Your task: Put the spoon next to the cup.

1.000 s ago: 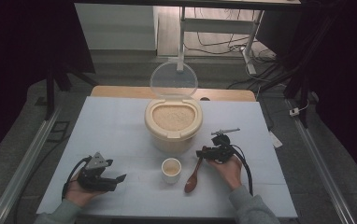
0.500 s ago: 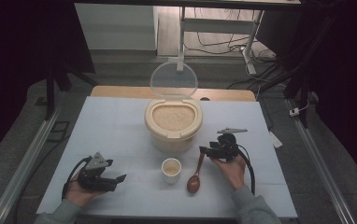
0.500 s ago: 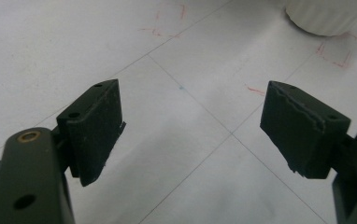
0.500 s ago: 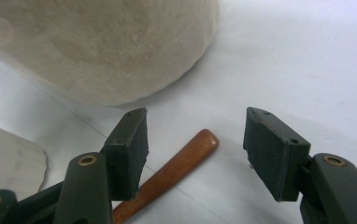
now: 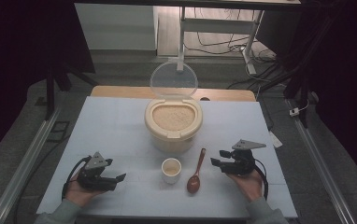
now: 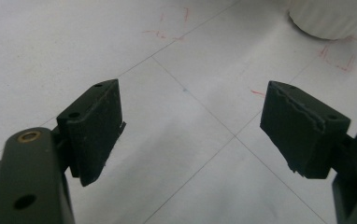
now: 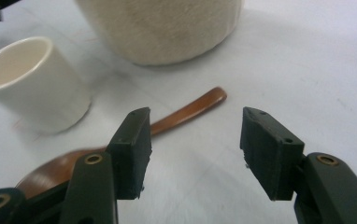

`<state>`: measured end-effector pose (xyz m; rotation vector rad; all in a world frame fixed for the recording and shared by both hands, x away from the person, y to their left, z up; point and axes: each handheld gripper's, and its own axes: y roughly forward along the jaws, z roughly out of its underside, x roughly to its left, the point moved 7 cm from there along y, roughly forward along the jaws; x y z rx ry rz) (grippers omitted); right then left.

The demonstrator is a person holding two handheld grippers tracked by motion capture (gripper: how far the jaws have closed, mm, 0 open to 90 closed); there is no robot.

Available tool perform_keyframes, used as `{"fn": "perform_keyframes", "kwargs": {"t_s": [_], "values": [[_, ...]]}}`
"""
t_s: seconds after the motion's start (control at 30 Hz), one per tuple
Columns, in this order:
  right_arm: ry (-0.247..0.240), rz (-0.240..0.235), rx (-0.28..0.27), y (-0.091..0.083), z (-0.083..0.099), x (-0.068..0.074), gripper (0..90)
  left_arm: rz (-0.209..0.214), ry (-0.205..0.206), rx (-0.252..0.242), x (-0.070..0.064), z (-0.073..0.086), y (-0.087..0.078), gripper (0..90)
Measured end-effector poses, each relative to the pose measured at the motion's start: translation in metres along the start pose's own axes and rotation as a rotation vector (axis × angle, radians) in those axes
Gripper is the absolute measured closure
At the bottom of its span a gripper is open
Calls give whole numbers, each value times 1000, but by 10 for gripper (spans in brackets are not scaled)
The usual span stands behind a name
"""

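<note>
A brown wooden spoon [image 5: 196,173] lies flat on the white table, bowl toward me, between a small white cup [image 5: 171,170] and my right gripper [image 5: 216,158]. That gripper is open and empty, just right of the spoon. Its own view has the spoon [image 7: 181,114] beyond the open jaws, the cup [image 7: 29,81] at left and the container's wall [image 7: 162,25] behind. A cream container [image 5: 173,121] full of pale grain stands mid-table with its clear lid [image 5: 173,79] raised. My left gripper [image 5: 117,179] rests open at the front left; its view [image 6: 190,119] has bare table between the jaws.
The white table [image 5: 116,126] is marked with thin grid lines and small red marks [image 6: 167,32]. A wooden board edge [image 5: 223,94] runs along its far side. Metal rails [image 5: 27,158] flank the table. Cables and a stand sit on the floor behind.
My right gripper let go of the spoon, which now lies on the table, and drew back to the right with its jaws open. The left gripper stayed put.
</note>
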<state>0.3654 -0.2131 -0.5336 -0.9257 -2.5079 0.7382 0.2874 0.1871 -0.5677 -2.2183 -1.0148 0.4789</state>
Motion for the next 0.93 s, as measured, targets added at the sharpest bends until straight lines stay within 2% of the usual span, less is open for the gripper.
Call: {"fn": "perform_keyframes", "kwargs": {"t_s": [0.37,0.63,0.93], "values": [[-56,6,-9,-30,22,-6,432,-5,0,-11,1,0,-2,206],[-61,9,-7,-37,31,-9,432,-8,-2,-18,2,-1,-3,206],[-97,23,19,-36,33,-8,432,-8,-7,-22,2,-1,-3,203]]}}
